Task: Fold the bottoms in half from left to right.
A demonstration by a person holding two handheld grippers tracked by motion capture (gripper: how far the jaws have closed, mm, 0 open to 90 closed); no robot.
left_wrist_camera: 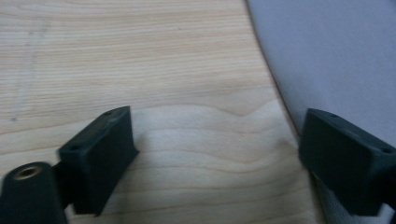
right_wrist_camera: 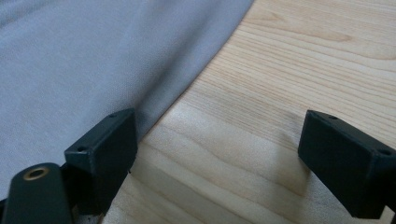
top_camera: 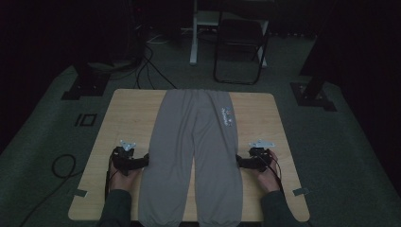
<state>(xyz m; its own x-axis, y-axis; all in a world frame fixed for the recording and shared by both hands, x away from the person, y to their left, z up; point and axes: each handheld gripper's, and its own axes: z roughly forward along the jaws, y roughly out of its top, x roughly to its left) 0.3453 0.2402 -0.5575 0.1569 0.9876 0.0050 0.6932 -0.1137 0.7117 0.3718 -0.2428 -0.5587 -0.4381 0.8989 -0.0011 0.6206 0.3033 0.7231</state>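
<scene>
A pair of grey sweatpants (top_camera: 191, 156) lies flat and face up on the wooden worktop (top_camera: 127, 113), waistband at the far edge, cuffs hanging over the near edge towards the person, the legs spread straight as if laid out ready for folding. A small printed motif (top_camera: 226, 115) sits near the hip on the right leg.

The left tool (top_camera: 142, 162) rests just outside the left leg's outer seam, about level with the knee, and the right tool (top_camera: 242, 163) mirrors it on the other leg. Each points inward at the cloth, a placing that looks chosen so both side seams can be taken at the same height and the garment handled evenly.

Seen from the left tool (left_wrist_camera: 217, 149), the jaws stand wide apart and hold nothing: bare wood lies between them, and the sweatpants' edge (left_wrist_camera: 336, 60) runs in beside the jaw on that view's right. From the right tool (right_wrist_camera: 217, 149) the picture is the reverse, jaws wide apart and empty, with the fabric edge (right_wrist_camera: 93, 70) reaching up to the jaw on that view's left and wood grain between.

Neither seam is gripped yet; by the look of it, the next move calls for each tool to slide a little further inward so the cloth's edge sits between the jaws.

Beyond the worktop, a folding chair (top_camera: 241, 47) and trailing cables (top_camera: 151, 66) stand on the dark carpet.
</scene>
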